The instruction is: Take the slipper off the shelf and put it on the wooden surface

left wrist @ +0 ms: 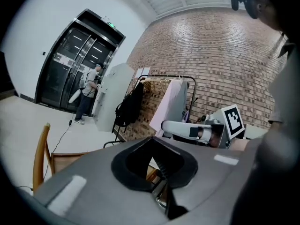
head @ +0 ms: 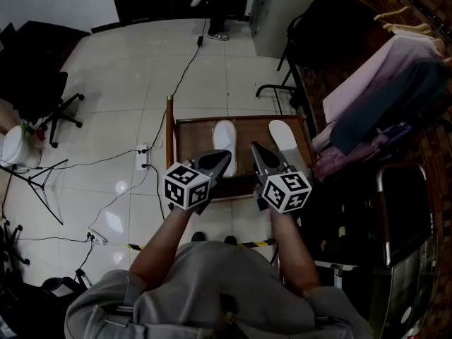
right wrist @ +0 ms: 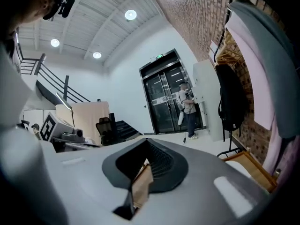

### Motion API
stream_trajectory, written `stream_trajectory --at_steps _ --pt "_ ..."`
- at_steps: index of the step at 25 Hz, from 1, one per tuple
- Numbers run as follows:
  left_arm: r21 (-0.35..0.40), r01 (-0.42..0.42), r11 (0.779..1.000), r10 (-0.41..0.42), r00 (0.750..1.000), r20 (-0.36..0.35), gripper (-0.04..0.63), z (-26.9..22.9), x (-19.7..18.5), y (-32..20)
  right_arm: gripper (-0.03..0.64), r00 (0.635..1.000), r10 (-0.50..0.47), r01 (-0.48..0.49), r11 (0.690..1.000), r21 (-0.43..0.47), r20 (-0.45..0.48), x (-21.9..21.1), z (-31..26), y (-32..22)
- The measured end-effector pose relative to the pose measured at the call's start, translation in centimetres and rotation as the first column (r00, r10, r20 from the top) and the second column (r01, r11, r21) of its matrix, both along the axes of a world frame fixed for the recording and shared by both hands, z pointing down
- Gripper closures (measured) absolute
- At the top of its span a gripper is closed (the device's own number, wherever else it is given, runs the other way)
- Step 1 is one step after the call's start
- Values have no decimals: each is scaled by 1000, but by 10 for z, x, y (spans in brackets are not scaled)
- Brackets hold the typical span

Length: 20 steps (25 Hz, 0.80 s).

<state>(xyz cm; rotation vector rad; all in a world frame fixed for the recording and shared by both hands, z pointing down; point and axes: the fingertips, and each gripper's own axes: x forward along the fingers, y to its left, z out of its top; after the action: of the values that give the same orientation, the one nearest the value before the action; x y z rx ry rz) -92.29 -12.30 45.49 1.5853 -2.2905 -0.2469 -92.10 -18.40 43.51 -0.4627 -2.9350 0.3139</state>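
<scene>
Two white slippers lie side by side on a low wooden surface (head: 188, 134), one on the left (head: 224, 137) and one on the right (head: 283, 138). Both grippers hover just in front of it, pointing toward the slippers. My left gripper (head: 224, 156) comes to a point near the left slipper's heel and is shut with nothing in it (left wrist: 155, 160). My right gripper (head: 256, 149) sits between the two slippers, also shut and empty (right wrist: 142, 166). Each gripper view looks out level across the room and shows no slipper.
A clothes rack with hanging garments (head: 393, 83) stands close on the right by a brick wall. Cables (head: 171, 96) and a power strip (head: 142, 157) lie on the tiled floor to the left. An office chair (head: 46, 104) stands far left. A person (head: 219, 7) stands at the back.
</scene>
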Motion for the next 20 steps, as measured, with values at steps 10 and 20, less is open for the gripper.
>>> stream_trajectory --at_steps 10,20 --pt "-4 3 1000 -2 1000 23 592 -9 1 4 617 1000 -11 11 1000 -1 16 1 -10 3" --pt "-6 0 1000 0 999 34 592 -13 8 4 617 999 -25 26 1000 -16 23 9 -14 5"
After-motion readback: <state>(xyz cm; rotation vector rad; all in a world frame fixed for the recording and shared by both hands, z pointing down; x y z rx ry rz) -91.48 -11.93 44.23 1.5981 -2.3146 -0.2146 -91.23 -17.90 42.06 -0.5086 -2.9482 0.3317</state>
